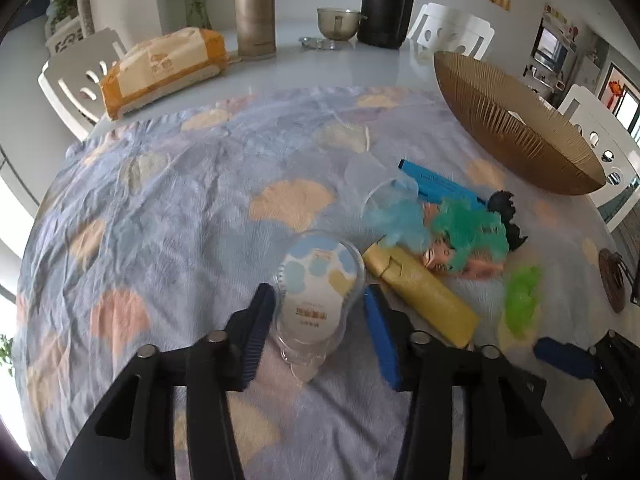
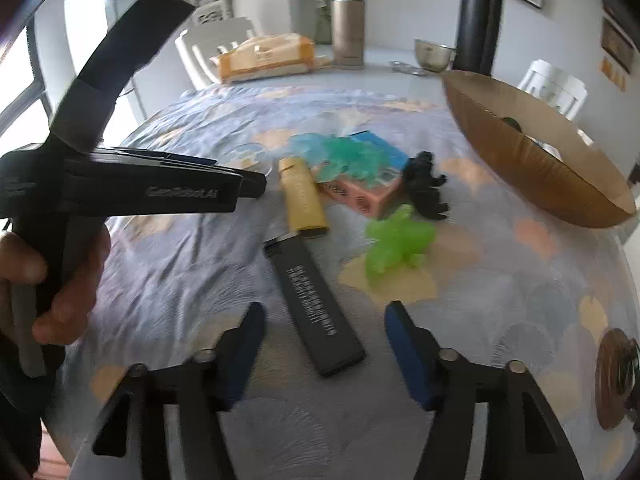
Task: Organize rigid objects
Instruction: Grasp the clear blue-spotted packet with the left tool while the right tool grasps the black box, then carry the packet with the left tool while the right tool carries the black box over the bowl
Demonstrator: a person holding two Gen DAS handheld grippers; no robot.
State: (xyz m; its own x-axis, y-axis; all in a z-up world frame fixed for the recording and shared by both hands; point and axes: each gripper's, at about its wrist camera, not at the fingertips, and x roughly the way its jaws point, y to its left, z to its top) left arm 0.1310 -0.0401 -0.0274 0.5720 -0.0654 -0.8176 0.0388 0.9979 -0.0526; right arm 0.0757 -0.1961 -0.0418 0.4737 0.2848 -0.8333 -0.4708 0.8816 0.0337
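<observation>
Left hand-held gripper (image 1: 316, 320) straddling clear container (image 1: 314, 300)

Our two wrist views look steeply down, close over bench (image 1: 304, 64); both share yellow box (image 1: 420, 292) and basket (image 1: 512, 128).

I see a soft, wrinkled cloth (image 1: 168, 200) with a matt nap covering the glossy grey table (image 1: 320, 64). The clear plastic container (image 1: 316, 292) looks smooth and shiny, with a paper label. The yellow box (image 1: 424, 292) reads as matt card, the black box (image 2: 316, 312) as satin. The brown bowl (image 1: 516, 128) is finely ribbed. The green toy (image 2: 396, 244) looks translucent and rubbery.
</observation>
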